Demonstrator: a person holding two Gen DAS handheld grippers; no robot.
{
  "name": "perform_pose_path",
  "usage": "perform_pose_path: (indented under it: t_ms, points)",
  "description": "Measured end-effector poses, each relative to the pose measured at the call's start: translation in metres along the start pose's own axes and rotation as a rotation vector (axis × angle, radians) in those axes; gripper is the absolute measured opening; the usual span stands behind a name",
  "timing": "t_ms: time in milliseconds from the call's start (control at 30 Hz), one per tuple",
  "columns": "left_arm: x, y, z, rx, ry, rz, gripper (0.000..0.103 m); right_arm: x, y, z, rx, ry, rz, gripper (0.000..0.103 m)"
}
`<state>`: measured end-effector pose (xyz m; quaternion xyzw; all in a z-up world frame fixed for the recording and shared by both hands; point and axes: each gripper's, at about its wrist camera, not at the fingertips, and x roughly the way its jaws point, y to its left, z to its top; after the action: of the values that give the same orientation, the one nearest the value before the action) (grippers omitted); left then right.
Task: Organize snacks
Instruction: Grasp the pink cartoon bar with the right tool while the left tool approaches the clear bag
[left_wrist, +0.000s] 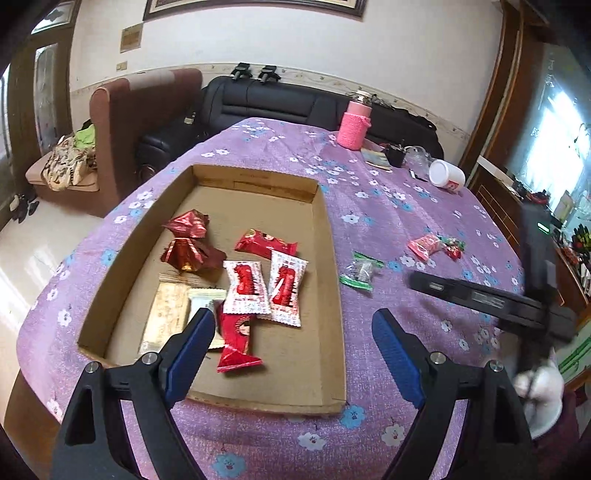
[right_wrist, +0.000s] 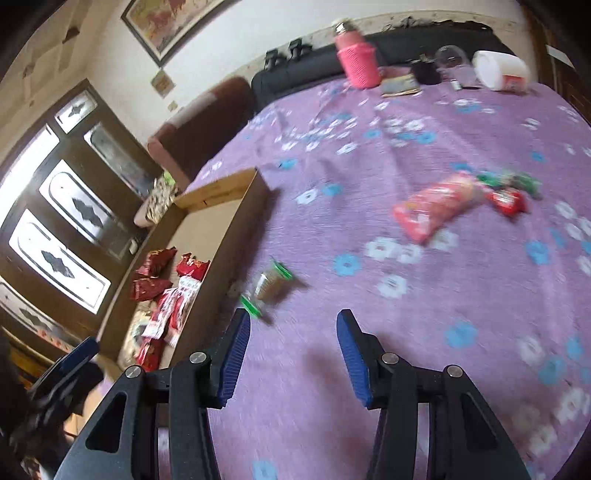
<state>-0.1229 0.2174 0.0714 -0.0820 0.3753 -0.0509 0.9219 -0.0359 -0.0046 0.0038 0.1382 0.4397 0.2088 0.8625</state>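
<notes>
Several snacks already lie in the cardboard tray (left_wrist: 325, 236) at centre left, so the right gripper (right_wrist: 293, 354), fingers wide and empty like the left gripper (left_wrist: 293, 354), should straddle the green-ended candy (right_wrist: 267, 288) just above its tips, squarely across the wrapper's middle

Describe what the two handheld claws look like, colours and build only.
Both match. The left claw and right claw each have two blue ribbed fingers on matte black angular linkage arms with triangular cutouts, joined by round silver pivot pins. No cables or markings show. A white-gloved hand appears, blurred, by the right claw's black body.
</notes>
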Motion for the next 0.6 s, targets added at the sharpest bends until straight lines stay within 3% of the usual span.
perform_pose_path:
  t_ms: [233,267,467,600]
  points:
    - [0.007,0.0,0.002,0.022,0.011,-0.008,0.086,0.045,0.026,0.016,-0.058,0.024,-0.093,0.052]
    - [0.008,0.001,0.002,0.022,0.015,-0.01,0.086,0.046,0.028,0.016,-0.069,0.021,-0.109,0.037]
    - [0.014,-0.012,0.006,0.042,0.029,-0.056,0.086,0.025,0.015,0.01,-0.071,0.038,-0.149,0.033]
    - [0.019,-0.03,0.007,0.075,0.043,-0.107,0.086,-0.002,-0.009,0.004,-0.06,0.052,-0.084,0.035]
